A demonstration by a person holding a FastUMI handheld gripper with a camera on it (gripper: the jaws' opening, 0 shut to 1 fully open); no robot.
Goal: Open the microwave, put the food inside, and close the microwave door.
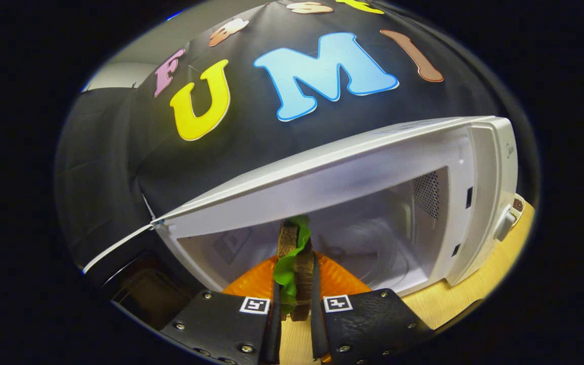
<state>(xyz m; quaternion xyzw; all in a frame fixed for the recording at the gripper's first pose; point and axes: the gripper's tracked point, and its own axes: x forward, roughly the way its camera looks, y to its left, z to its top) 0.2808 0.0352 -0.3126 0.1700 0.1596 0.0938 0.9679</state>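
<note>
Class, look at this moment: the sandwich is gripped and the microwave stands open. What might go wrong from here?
1. The sandwich is pinched upright between the gripper fingers; its lettuce hangs loose and may slip out.
2. It sits over the orange plate at the microwave mouth; a careless push might shove the plate.
3. The open door juts out beside the gripper and could be bumped.

A small logo on the microwave (510, 152), perhaps a brand, is illegible.
</note>
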